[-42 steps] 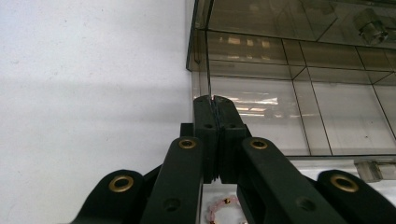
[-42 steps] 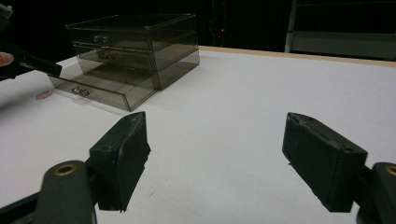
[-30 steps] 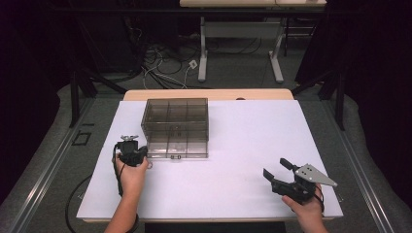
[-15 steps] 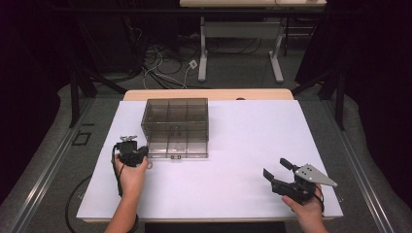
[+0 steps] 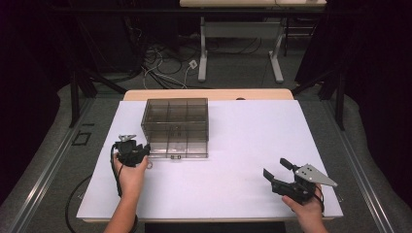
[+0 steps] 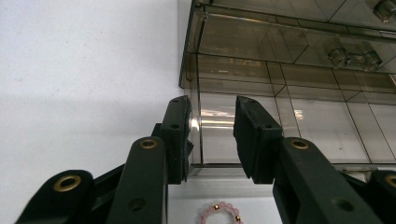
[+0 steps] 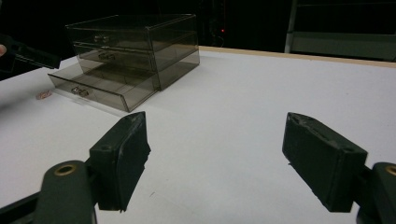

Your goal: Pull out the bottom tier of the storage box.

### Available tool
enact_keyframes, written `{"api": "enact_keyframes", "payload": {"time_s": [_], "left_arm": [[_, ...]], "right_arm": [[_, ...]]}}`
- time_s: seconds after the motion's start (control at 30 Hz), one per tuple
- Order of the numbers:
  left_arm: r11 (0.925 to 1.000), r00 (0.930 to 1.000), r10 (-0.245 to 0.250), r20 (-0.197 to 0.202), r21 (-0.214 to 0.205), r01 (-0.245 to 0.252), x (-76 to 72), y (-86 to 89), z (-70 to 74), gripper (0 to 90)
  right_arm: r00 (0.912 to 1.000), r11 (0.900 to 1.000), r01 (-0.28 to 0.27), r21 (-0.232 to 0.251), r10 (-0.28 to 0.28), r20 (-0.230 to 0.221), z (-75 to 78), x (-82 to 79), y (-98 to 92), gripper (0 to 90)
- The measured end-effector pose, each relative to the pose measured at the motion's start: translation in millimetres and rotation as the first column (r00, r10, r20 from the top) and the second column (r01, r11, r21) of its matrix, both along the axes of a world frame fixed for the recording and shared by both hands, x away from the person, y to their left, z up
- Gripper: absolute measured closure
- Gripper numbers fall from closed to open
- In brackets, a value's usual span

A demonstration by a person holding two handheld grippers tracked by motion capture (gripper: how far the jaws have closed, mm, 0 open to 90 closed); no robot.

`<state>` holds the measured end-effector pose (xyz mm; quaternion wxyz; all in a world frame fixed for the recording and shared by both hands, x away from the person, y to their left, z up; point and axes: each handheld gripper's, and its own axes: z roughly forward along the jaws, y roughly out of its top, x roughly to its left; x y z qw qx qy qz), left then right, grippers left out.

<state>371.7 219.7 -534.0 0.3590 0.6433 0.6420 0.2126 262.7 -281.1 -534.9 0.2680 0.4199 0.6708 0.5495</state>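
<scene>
Two grippers are in my hands, and the landmark for all of it is the smoky clear plastic drawer box (image 5: 176, 127) standing on the white table (image 5: 243, 145) toward its far left part. Its lowest drawer (image 7: 95, 86) is pulled out toward my side, as the right gripper view shows.

My left gripper (image 5: 138, 149) sits at the box's near left corner. In the left gripper view its two black jaws straddle the left front corner of that pulled-out drawer (image 6: 243, 126); they have just been opening, and the pads now stand slightly apart from the clear wall rather than pressing on it, so the drawer corner lies between them ungripped.

Just in front of the box's near left corner, on the table right below my left jaws, lies a small bracelet of pale pink beads with gold-coloured spacers (image 6: 219, 213). In the high view it is a tiny ring (image 5: 151, 165) just beside my left hand (image 5: 130, 171).

My right gripper (image 5: 276, 170) is well apart from the box, to its near right, low over the table. Its jaws stand wide with nothing between them, pointing back toward the box.
</scene>
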Motion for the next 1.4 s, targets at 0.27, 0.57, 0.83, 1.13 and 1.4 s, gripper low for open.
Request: {"api": "enact_keyframes", "payload": {"time_s": [0.27, 0.57, 0.83, 1.13, 1.4], "left_arm": [[0.9991, 0.9991, -0.032, 0.027, -0.027, 0.033, -4.6, 0.2, 4.4, 56.8], [0.9964, 0.9959, -0.069, 0.058, -0.046, 0.072, -9.4, -0.3, 6.7, 48.0], [0.9915, 0.9882, -0.113, 0.104, -0.053, 0.119, -14.9, -1.3, 9.1, 42.2], [0.9878, 0.9801, -0.140, 0.141, -0.049, 0.148, -24.5, -2.9, 10.9, 34.7], [0.9845, 0.9777, -0.160, 0.137, -0.051, 0.168, -33.9, 0.5, 11.9, 33.0]], "right_arm": [[1.0000, 1.0000, 0.000, 0.000, 0.000, 0.001, 0.1, -0.1, 0.1, 22.1], [1.0000, 1.0000, -0.002, -0.004, 0.002, 0.002, 0.1, -0.1, 0.2, 22.1], [1.0000, 1.0000, -0.001, -0.004, 0.001, 0.004, 0.0, -0.1, 0.3, 22.1], [1.0000, 1.0000, -0.002, -0.003, 0.002, 0.001, -0.1, 0.0, 0.2, 22.0], [1.0000, 1.0000, -0.002, -0.004, 0.002, -0.002, -0.2, -0.2, 0.5, 22.0]]}}
